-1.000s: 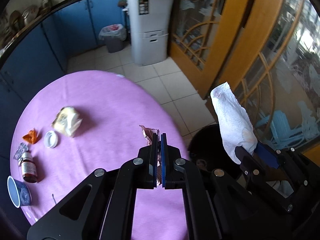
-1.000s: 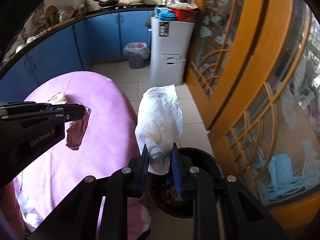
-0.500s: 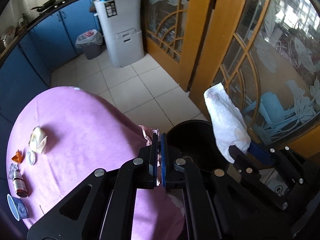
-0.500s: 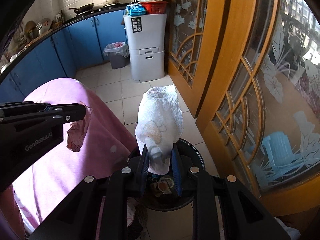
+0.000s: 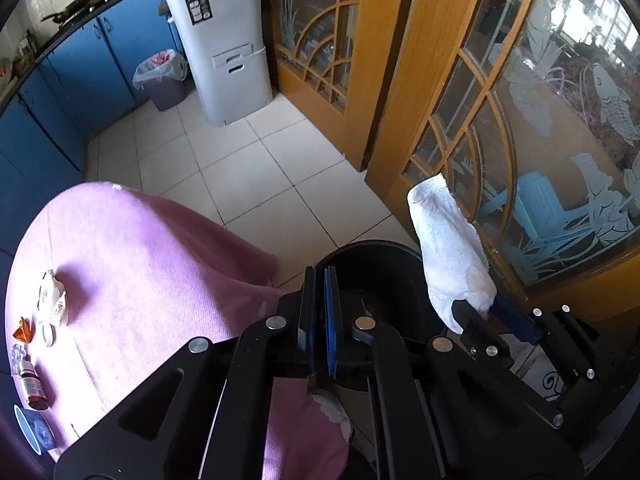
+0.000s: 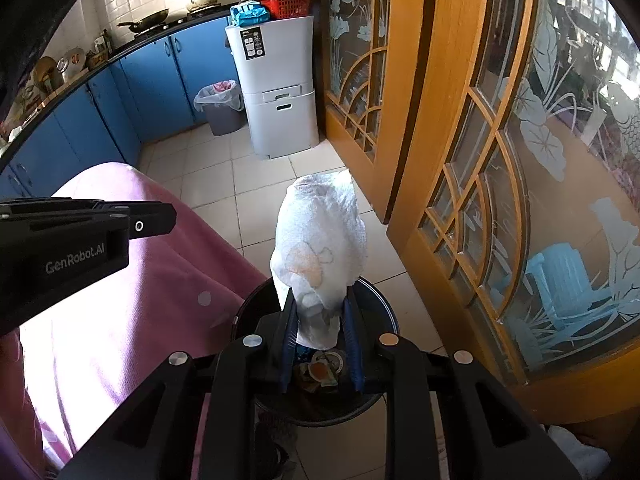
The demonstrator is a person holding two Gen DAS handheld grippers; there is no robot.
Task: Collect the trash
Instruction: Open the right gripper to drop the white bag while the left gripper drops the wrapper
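A black trash bin (image 5: pixel 372 246) stands on the tiled floor beside the pink-clothed table (image 5: pixel 140 260). My left gripper (image 5: pixel 320 270) hangs over the bin's near rim; its jaws are opening, a thin gap shows and nothing is between them. My right gripper (image 6: pixel 319 300) is shut on a stained white paper towel (image 6: pixel 320 240) that stands up from the pads, right above the bin (image 6: pixel 380 292). Scraps of trash (image 6: pixel 320 372) lie inside it. From the left wrist view the towel (image 5: pixel 448 248) and right gripper (image 5: pixel 476 312) are over the bin's right side.
On the table's left edge lie a crumpled packet (image 5: pixel 54 300), an orange wrapper (image 5: pixel 22 330), a white cap (image 5: pixel 47 332), a brown bottle (image 5: pixel 34 384) and a blue cup (image 5: pixel 34 432). Wooden glass doors (image 5: pixel 460 100) stand close behind the bin. A grey cabinet (image 5: pixel 224 52) and a lined bin (image 5: pixel 160 80) stand farther back.
Both grippers moved from over the table to over the black bin. The crumpled brownish wrapper that the left gripper held is gone from its jaws, which now show a gap.
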